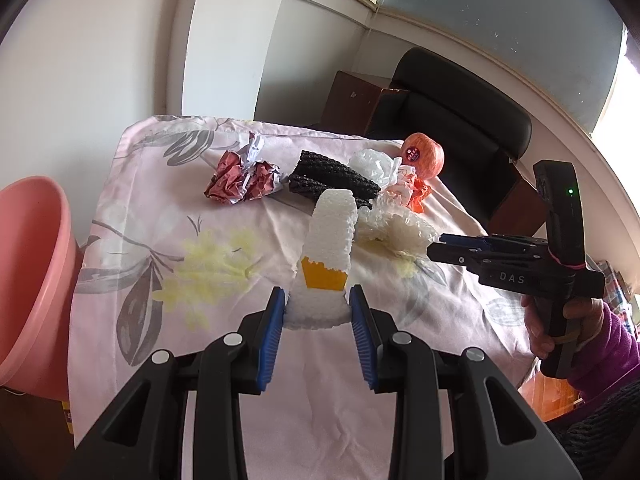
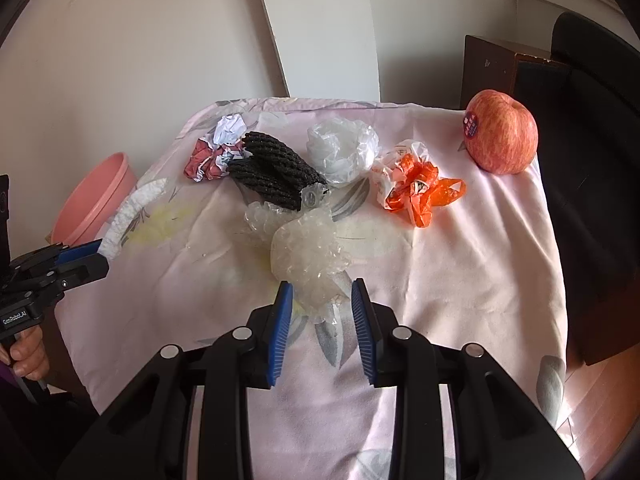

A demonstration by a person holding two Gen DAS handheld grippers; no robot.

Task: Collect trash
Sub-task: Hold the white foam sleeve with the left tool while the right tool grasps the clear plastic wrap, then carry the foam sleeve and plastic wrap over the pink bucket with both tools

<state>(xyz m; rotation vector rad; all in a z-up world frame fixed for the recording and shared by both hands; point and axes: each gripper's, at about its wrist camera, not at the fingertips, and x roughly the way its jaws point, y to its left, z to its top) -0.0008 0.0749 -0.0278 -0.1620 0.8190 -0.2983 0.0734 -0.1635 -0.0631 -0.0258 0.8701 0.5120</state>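
Note:
My left gripper point(image 1: 318, 312) is shut on a white foam net sleeve point(image 1: 330, 240) with a yellow label and holds it above the cloth; it also shows in the right wrist view point(image 2: 128, 216). My right gripper point(image 2: 322, 308) is open, its fingers either side of a clear crumpled plastic wrap point(image 2: 308, 256) lying on the cloth. Further back lie a black foam net point(image 2: 272, 172), a red and white crumpled paper point(image 2: 212, 152), a white plastic bag point(image 2: 344, 148) and an orange and white wrapper point(image 2: 416, 184).
A pink bin point(image 1: 32, 280) stands left of the table, also seen in the right wrist view point(image 2: 96, 196). A red apple point(image 2: 502, 136) sits at the far right corner. A floral pink cloth point(image 2: 460, 280) covers the table. A black chair point(image 1: 460, 120) stands behind.

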